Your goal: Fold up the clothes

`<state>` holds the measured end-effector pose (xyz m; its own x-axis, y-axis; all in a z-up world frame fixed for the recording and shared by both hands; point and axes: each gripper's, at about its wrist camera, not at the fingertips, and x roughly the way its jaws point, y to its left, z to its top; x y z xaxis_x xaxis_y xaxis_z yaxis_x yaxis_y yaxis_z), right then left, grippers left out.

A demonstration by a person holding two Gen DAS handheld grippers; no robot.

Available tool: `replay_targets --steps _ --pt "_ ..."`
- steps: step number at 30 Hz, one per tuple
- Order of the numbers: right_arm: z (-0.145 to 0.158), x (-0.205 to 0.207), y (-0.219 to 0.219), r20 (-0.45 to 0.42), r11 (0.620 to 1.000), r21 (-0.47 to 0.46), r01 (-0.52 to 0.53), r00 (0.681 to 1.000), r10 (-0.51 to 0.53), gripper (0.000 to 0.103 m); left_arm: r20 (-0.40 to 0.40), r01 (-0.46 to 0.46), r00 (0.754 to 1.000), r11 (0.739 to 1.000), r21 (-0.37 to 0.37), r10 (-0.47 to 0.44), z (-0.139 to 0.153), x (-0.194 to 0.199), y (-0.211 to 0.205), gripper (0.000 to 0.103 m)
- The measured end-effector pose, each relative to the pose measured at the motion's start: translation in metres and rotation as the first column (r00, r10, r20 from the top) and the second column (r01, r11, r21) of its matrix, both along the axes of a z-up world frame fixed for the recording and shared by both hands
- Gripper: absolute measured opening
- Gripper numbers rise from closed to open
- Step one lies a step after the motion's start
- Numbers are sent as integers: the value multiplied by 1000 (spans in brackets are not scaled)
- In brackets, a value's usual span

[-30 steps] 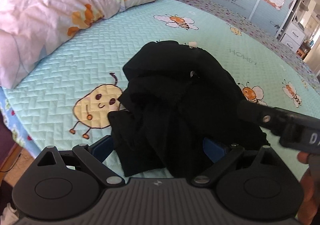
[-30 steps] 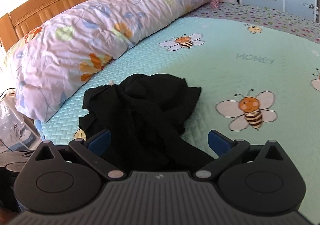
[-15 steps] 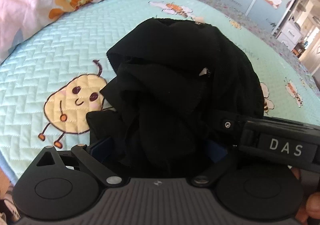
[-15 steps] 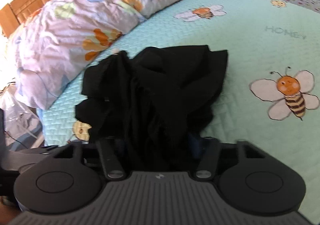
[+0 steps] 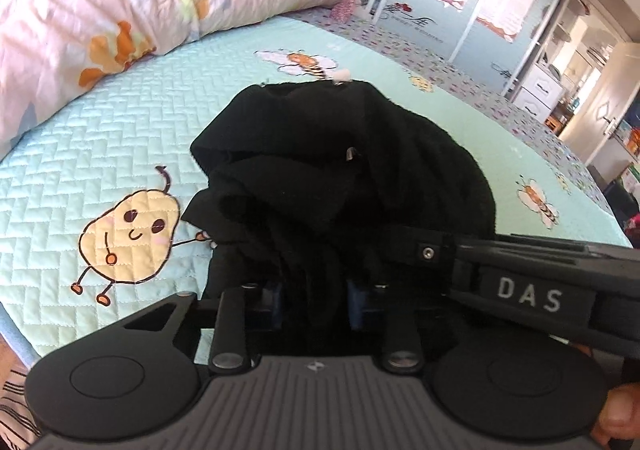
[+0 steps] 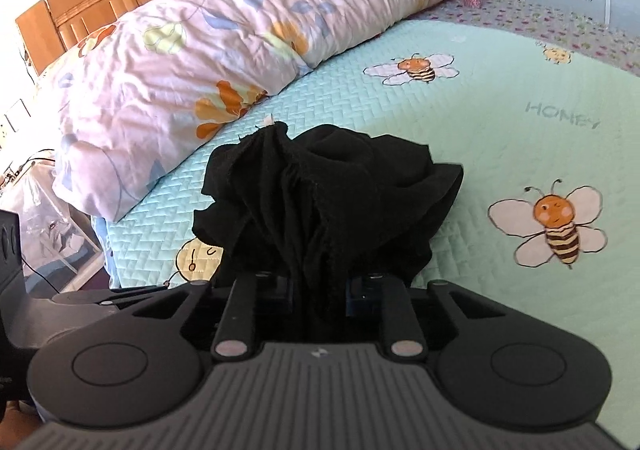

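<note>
The black garment [image 5: 340,178] lies in a crumpled heap on the mint quilted bedspread [image 5: 100,138], near the bed's edge, its lower folds reaching over the arm of the printed pear figure [image 5: 128,238] and the floral duvet [image 6: 180,62] lying well behind it. Both claws are closing on the near side of the heap: the left claw [image 5: 314,300] has a thick bunch of cloth between its blue pads [image 5: 276,300], and the right claw [image 6: 318,300] likewise pinches a hanging fold between its pads [image 6: 354,298], the two tools side by side. The step in hand looks like taking hold so the garment can be lifted and shaken open. To do it well, each claw should catch an edge or a corner and not a wad of several layers; from these views the black cloth hides its seams, so which part is gripped cannot be told. Once the grip is firm, lifting and drawing the claws apart should let the cloth hang and show its shape. A white tag [image 5: 342,75] at the far rim may mark a hem or collar.
</note>
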<state>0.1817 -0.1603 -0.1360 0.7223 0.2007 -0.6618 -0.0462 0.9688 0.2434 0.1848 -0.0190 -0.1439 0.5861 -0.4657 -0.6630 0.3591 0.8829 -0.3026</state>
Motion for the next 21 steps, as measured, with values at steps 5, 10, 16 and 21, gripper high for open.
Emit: replay_targets --steps 5,10,16,21 --pt "20 -19 -8 40 999 -23 36 999 -35 20 33 40 999 999 -20 -40 19 -14 -9 24" --pt "42 -45 -27 83 997 -16 73 994 -71 19 79 99 992 995 -29 -97 41 -33 -24 23" --pt "74 -86 -57 146 990 -4 143 979 -141 19 145 194 971 981 -25 -188 73 -63 -55 23" --pt "100 -127 -85 200 977 -6 211 958 -206 19 193 275 945 961 -23 -266 96 -91 -87 23"
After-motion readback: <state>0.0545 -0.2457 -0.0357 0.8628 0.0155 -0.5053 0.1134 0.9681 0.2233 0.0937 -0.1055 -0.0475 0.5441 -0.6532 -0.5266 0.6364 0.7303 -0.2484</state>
